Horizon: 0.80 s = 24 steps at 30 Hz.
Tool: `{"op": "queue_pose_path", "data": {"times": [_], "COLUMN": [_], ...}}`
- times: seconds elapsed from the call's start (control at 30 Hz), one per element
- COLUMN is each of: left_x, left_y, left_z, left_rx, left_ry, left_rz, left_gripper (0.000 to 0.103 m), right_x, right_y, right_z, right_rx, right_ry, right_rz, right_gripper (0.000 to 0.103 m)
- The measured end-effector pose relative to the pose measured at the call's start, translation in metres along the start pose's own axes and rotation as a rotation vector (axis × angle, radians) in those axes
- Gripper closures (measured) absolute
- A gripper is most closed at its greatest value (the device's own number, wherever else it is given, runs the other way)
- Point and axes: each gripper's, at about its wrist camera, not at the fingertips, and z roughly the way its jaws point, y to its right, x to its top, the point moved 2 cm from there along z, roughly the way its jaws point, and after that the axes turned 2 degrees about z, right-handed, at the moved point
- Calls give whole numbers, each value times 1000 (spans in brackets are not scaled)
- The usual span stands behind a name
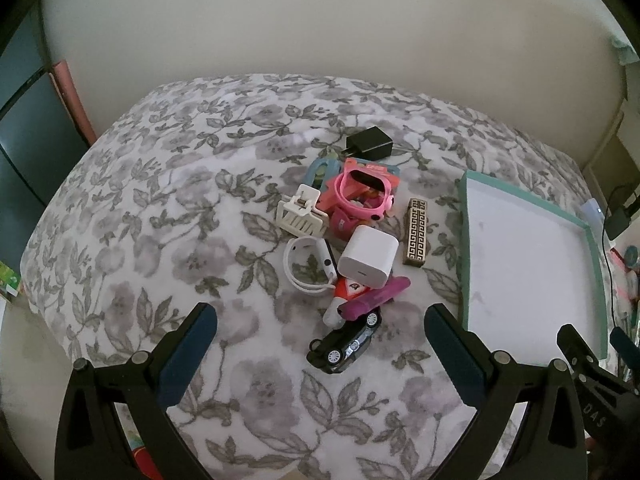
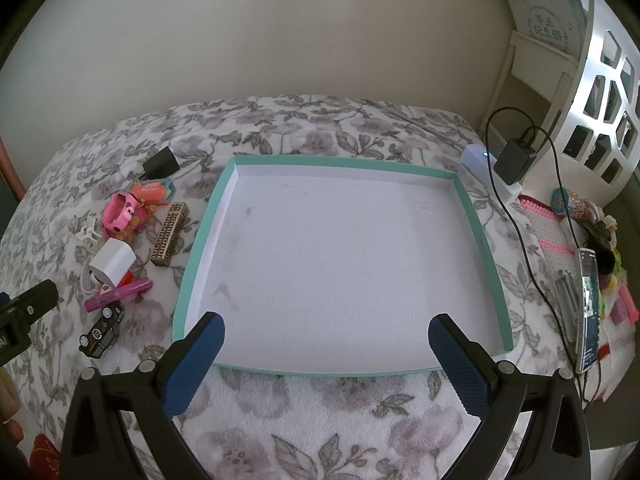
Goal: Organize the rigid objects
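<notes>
A pile of small objects lies on the floral cloth: a black toy car [image 1: 346,345], a purple tube [image 1: 376,297], a white charger cube [image 1: 369,256], a white band [image 1: 310,264], a white hair claw [image 1: 300,213], a pink watch [image 1: 362,192], a brass patterned block [image 1: 416,236] and a black adapter [image 1: 369,143]. A shallow teal-rimmed box [image 2: 466,204] with a white floor stands to their right and holds nothing. My left gripper [image 1: 320,328] is open just short of the car. My right gripper [image 2: 326,334] is open over the box's near edge.
The floral cloth [image 1: 160,208] covers a raised surface against a plain wall. At the right edge are a phone [image 2: 588,308], a black plugged adapter with cable [image 2: 514,158], a pink mat with clutter [image 2: 556,236] and a white cut-out shelf [image 2: 600,92].
</notes>
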Motion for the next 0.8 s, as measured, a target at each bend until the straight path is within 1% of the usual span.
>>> {"op": "queue_pose_path", "data": {"times": [0.27, 0.57, 0.8], "left_x": [1, 0, -1], "left_y": [-3, -1, -4], "left_z": [1, 3, 6], "left_rx": [-11, 8, 23], "left_ry": [-2, -11, -24], "left_rz": [-16, 3, -7], "left_gripper": [0, 0, 0], "right_x": [0, -1, 0], "right_y": [0, 0, 0], "right_z": [0, 1, 1], "right_rx": [-1, -1, -1], "right_ry": [-1, 0, 0], "right_rz": [0, -3, -3], "right_gripper": [0, 0, 0]}}
